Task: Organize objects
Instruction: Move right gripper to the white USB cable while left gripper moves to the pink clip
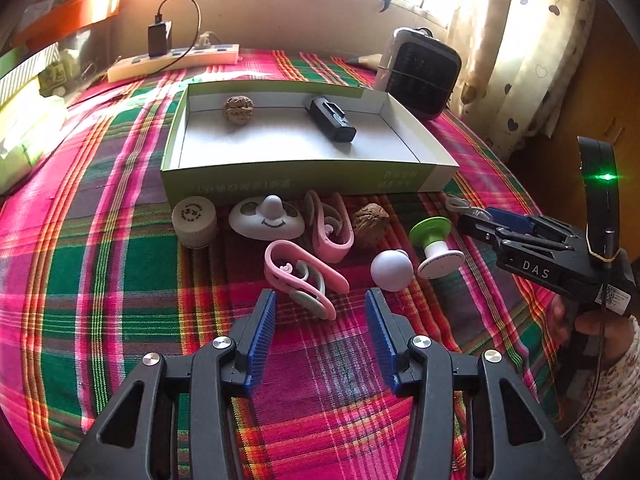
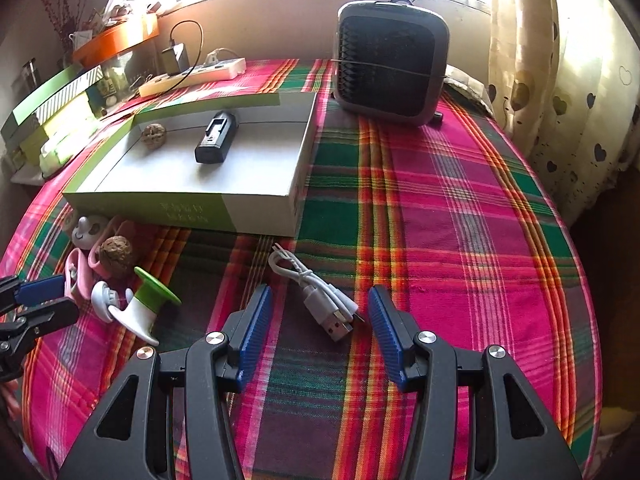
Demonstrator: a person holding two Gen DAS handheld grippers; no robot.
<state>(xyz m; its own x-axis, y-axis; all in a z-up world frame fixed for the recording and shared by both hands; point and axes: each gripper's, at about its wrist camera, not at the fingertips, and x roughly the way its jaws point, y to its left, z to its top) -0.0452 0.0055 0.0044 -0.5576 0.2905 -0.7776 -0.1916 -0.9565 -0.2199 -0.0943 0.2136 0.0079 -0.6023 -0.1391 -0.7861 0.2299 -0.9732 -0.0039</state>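
My left gripper (image 1: 320, 304) is open just short of a pink clip (image 1: 304, 276) on the plaid cloth. Beyond it lie a second pink clip (image 1: 330, 226), a walnut (image 1: 370, 224), a white ball (image 1: 391, 270), a green-and-white spool (image 1: 436, 246), a white smiling-face piece (image 1: 266, 220) and a round cork cap (image 1: 195, 222). The open cardboard box (image 1: 304, 178) holds another walnut (image 1: 238, 109) and a black block (image 1: 333, 120). My right gripper (image 2: 320, 304) is open, with a coiled white USB cable (image 2: 320, 292) lying between its fingers, untouched.
A dark desk fan (image 2: 390, 62) stands behind the box on the right. A power strip (image 2: 196, 76) with a charger lies at the back. Stacked green boxes (image 2: 52, 120) line the left edge. A curtain (image 2: 560, 80) hangs at the right.
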